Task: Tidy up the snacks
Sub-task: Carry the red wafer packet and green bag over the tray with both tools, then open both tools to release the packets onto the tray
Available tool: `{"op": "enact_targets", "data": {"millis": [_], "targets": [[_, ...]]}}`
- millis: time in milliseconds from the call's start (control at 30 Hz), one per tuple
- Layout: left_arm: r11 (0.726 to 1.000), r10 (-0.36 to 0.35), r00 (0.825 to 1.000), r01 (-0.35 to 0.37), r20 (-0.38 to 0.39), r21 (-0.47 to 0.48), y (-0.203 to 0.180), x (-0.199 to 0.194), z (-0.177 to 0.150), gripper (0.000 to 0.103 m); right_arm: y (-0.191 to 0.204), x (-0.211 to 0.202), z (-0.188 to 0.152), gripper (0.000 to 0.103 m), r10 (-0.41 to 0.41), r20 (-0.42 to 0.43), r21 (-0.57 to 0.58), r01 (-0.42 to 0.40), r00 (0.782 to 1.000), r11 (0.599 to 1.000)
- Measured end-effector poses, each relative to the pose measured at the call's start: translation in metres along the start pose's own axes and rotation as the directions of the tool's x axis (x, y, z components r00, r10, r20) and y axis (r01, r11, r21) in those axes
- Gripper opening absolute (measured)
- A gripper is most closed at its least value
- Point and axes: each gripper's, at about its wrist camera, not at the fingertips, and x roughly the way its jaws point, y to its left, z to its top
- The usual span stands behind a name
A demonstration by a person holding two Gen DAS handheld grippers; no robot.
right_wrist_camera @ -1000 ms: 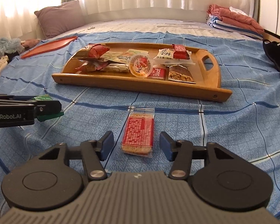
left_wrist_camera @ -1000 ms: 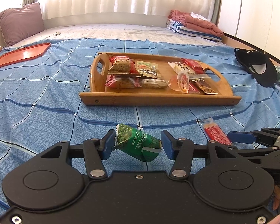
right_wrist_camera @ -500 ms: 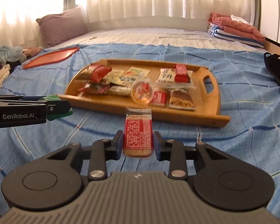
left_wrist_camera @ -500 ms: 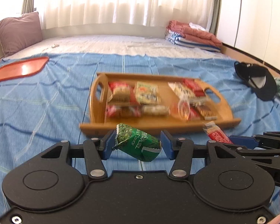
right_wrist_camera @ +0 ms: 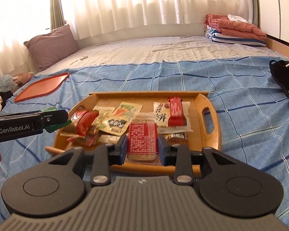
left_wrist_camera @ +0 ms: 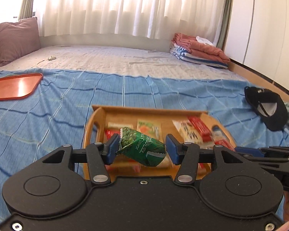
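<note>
Left gripper (left_wrist_camera: 142,148) grips green packet (left_wrist_camera: 142,149), right gripper (right_wrist_camera: 142,147) clamps red packet (right_wrist_camera: 142,140); both level above wooden tray (right_wrist_camera: 212,134).

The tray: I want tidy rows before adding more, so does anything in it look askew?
Yes. On the tray's left side, the packets lie heaped and overlapping at odd angles. On the right, a red bar rests atop a white packet.

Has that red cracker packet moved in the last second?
Yes. The red cracker packet, off the blue blanket, is now held by the right gripper over the wooden tray.
</note>
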Motion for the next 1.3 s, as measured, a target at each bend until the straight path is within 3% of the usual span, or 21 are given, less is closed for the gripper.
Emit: {"op": "enact_targets", "data": {"millis": [267,567,933,1300], "targets": [[0.999,0.006,1.000,-0.007,-0.022,-0.047,0.014,0.050,0.034,0.050,-0.002,0.037,0.025,0.038,0.007,-0.012,0.036,-0.007,1.000,0.999],[0.992,0.029,0.995,-0.041,-0.097,-0.120,0.038,0.114,0.054,0.050,0.004,0.090,0.043,0.038,0.001,-0.065,0.056,0.002,0.998,0.998],[0.991,0.057,0.984,-0.077,-0.168,-0.111,0.043,0.179,0.056,0.050,0.007,0.138,0.040,0.038,-0.019,-0.125,0.034,0.023,0.992,0.999],[0.989,0.077,0.972,-0.102,-0.224,-0.106,0.047,0.206,0.044,0.050,0.011,0.154,0.033,0.038,-0.018,-0.150,0.008,0.019,0.989,1.000]]}}
